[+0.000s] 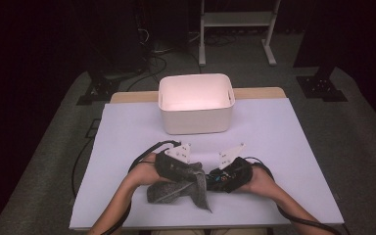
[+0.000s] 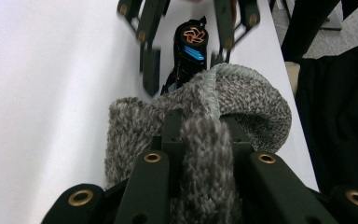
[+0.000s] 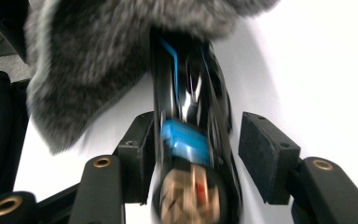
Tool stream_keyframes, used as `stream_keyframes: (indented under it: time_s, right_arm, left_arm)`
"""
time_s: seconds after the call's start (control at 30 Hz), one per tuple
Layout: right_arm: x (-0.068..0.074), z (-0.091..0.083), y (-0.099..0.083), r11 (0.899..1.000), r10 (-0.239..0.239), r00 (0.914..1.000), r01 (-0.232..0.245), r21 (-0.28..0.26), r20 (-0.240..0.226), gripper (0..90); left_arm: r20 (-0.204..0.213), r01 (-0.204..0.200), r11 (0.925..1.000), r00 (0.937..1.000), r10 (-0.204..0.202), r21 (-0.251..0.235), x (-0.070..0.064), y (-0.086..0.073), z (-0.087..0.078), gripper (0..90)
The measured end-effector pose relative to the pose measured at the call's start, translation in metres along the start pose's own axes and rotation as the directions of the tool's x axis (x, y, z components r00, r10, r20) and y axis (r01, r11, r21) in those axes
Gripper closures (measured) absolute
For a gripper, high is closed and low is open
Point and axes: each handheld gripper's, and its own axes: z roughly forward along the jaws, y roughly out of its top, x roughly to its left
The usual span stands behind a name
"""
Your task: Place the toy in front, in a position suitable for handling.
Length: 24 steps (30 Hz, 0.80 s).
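One sock (image 1: 178,188), one bottle (image 3: 189,140), one bin (image 1: 196,120)

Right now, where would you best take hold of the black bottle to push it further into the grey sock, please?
Grip the black bottle across its exposed base end, coming from the right tool side: its neck is already inside the grey sock, held open by the left tool.

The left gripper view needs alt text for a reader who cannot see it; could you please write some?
The left gripper has its two black jaws closed on a fold of a grey knitted pouch lying on a white table. Just beyond it, a shiny black object with blue and orange markings points into the pouch's opening, between the spread jaws of the right gripper.
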Motion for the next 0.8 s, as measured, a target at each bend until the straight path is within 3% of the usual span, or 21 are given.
stream_keyframes:
  time_s: [0.13, 0.23, 0.47, 0.57, 0.63, 0.8]
  right_arm:
    - [0.001, -0.016, -0.016, 0.998, 0.042, 0.9989, -0.04, -0.047, 0.021, 49.4]
    - [0.001, -0.019, -0.024, 0.997, 0.045, 0.9989, -0.044, -0.056, 0.01, 61.8]
    - [0.006, -0.009, -0.02, 0.999, 0.009, 0.9996, -0.008, -0.037, 0.028, 61.7]
    - [0.007, -0.008, -0.022, 0.999, 0.028, 0.9992, -0.027, -0.047, 0.028, 61.8]
    - [0.007, -0.008, -0.022, 0.999, 0.025, 0.9991, -0.023, -0.045, 0.034, 61.9]
    - [0.006, -0.008, -0.023, 0.999, 0.022, 0.9991, -0.02, -0.04, 0.037, 62.3]
  left_arm:
    - [0.009, -0.004, 0.9998, 1.0, 0.004, -0.018, 0.003, 0.004, 0.001, 76.1]
    - [0.02, -0.02, 0.9996, 0.9996, 0.021, -0.019, 0.004, 0.013, 0.006, 76.1]
    - [0.071, -0.089, 0.9959, 0.9934, 0.09, -0.016, 0.005, 0.049, 0.036, 76.2]
    - [0.097, -0.109, 0.994, 0.9894, 0.108, 0.004, 0.005, 0.06, 0.051, 76.2]
    - [0.099, -0.108, 0.994, 0.9894, 0.106, 0.015, 0.007, 0.061, 0.056, 76.2]
    - [0.071, -0.087, 0.9961, 0.9938, 0.086, 0.015, 0.007, 0.049, 0.045, 76.2]
